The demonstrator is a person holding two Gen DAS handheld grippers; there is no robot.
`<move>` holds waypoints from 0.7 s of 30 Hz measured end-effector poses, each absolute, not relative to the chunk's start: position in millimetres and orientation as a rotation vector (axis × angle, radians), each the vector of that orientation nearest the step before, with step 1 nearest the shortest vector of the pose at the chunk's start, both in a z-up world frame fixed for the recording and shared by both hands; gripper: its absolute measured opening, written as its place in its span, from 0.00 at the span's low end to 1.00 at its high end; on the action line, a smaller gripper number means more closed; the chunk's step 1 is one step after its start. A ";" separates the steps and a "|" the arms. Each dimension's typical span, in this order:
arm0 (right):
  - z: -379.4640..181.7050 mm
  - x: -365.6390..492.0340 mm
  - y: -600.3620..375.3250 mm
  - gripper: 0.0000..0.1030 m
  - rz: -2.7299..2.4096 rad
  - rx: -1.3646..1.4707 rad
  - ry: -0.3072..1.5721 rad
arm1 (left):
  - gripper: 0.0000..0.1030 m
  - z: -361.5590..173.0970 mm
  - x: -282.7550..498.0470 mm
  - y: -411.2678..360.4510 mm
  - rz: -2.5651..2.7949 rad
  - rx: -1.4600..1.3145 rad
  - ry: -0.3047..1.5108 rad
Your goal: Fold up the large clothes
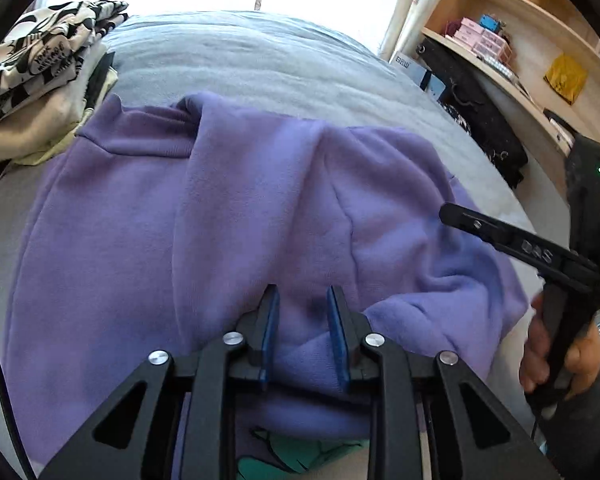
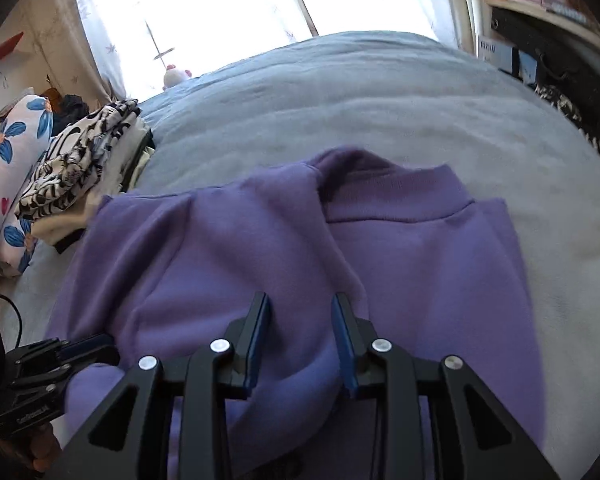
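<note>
A purple sweatshirt lies spread on the grey bed cover, collar toward the far side. My left gripper is at its near edge, blue pads closed on a bunched fold of the fabric. A teal print shows under the lifted edge. In the right wrist view the same purple sweatshirt fills the middle. My right gripper pinches a thick roll of it between its pads. The right gripper also shows at the right of the left wrist view, with a hand on its handle.
A stack of folded clothes with a black-and-white print on top sits at the bed's left. Beside that stack lies a floral pillow. Wooden shelves and a black bag stand along the right side.
</note>
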State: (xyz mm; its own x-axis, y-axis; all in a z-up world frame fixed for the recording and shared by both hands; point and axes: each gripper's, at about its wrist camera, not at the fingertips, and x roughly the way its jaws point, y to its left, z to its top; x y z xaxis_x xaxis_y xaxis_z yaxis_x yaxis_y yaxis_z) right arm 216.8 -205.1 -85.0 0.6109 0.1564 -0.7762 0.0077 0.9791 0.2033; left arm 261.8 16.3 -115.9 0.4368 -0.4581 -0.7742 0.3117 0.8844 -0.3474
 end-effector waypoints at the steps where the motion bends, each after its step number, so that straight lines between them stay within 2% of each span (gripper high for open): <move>1: -77.6 208.3 -199.6 0.32 0.119 0.199 0.902 | 0.23 -114.1 256.8 22.5 -0.482 -0.168 1.006; 8: -72.2 160.6 -154.7 0.32 0.262 0.161 0.940 | 0.23 -92.3 217.2 26.6 -0.532 -0.172 0.959; 16: -114.2 134.9 -148.1 0.32 0.179 0.052 1.016 | 0.25 -130.7 200.5 19.6 -0.507 -0.150 1.053; 21: -120.9 136.4 -145.8 0.31 0.151 0.063 0.994 | 0.25 -137.5 205.4 23.7 -0.500 -0.194 1.061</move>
